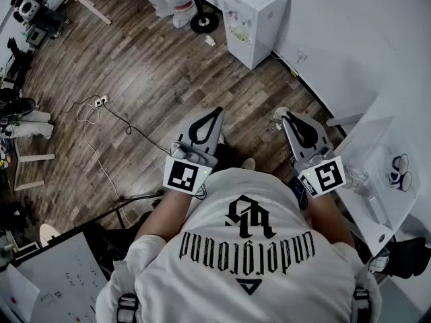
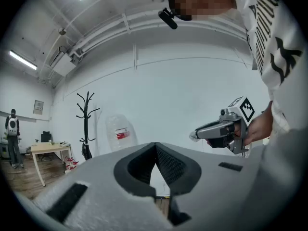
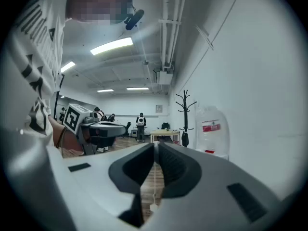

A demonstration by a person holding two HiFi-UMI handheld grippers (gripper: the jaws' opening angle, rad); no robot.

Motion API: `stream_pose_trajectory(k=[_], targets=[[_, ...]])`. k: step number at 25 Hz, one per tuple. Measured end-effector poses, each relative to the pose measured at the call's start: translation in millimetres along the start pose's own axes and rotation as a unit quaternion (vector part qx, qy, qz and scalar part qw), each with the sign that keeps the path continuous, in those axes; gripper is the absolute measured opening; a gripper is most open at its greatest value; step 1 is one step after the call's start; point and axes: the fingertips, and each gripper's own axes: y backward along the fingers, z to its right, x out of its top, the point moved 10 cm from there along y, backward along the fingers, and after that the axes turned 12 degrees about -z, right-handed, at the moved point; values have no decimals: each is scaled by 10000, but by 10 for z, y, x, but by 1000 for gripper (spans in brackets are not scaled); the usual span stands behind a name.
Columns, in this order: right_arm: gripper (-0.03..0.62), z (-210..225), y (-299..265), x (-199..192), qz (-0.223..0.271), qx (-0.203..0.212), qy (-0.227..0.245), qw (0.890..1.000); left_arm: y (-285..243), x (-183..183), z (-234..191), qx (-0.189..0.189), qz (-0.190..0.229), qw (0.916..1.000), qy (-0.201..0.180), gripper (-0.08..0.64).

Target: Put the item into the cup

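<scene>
Clear things (image 1: 361,173) on the counter (image 1: 382,132) are probably going to be light and tippy, wanting a soft middle pinch, while the left hand-held gripper (image 1: 219,112) and right hand-held gripper (image 1: 288,118) are hovering closed and empty beside it.

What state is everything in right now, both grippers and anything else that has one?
left gripper: shut, nothing between the jaws, held level.
right gripper: shut, nothing between the jaws, held level.
ceiling lights: on.
coat rack: upright, hooks bare.
water dispenser: upright.
</scene>
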Motion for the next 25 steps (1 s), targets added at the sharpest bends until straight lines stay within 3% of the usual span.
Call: stream_pose_trajectory(k=[25], targets=[[43, 67, -12, 37, 46, 70, -111, 9999, -135, 83, 26, -64, 68, 9999, -55, 6]])
